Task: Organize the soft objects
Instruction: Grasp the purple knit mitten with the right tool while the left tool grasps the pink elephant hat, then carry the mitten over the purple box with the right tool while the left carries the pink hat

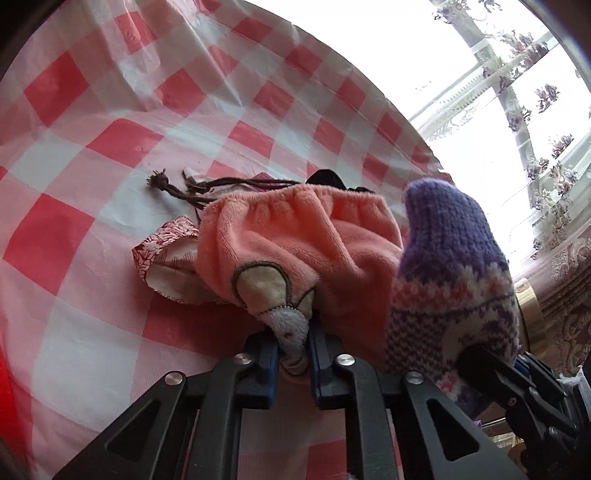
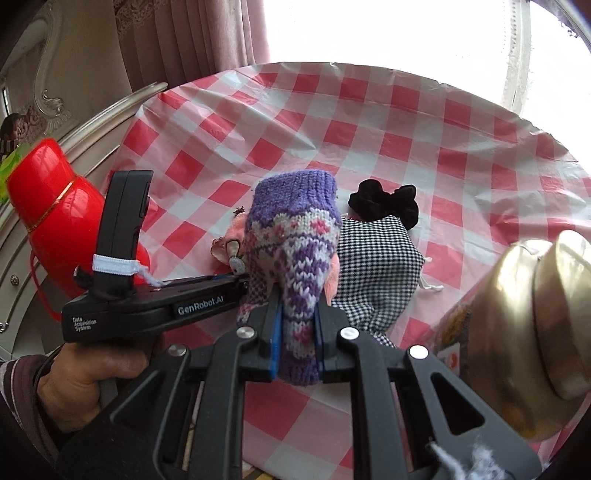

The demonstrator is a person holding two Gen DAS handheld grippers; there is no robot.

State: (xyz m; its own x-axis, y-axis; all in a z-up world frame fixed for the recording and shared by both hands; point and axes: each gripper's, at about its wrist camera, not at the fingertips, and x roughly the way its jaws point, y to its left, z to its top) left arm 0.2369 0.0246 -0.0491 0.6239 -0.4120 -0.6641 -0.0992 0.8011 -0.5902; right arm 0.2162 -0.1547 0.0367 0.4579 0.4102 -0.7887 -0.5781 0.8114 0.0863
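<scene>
The left tool (image 1: 293, 347) pinches a corner of the pink pouch (image 1: 295, 240); the right tool (image 2: 297, 332) pinches the purple mitten (image 2: 295, 243); both rest on the bench's checked cloth (image 2: 369, 129) by a bright window (image 2: 388, 29); a checked bag (image 2: 373, 258) and red flask (image 2: 55, 206) lie near.

A table is covered by a red-and-white checked cloth (image 2: 369, 122). Bright daylight is admitted through a window (image 1: 461, 92) hung with floral lace curtains (image 1: 546, 155) at the upper right.

Blown-out window (image 1: 480, 92) backlight, fisheye-warped edges
</scene>
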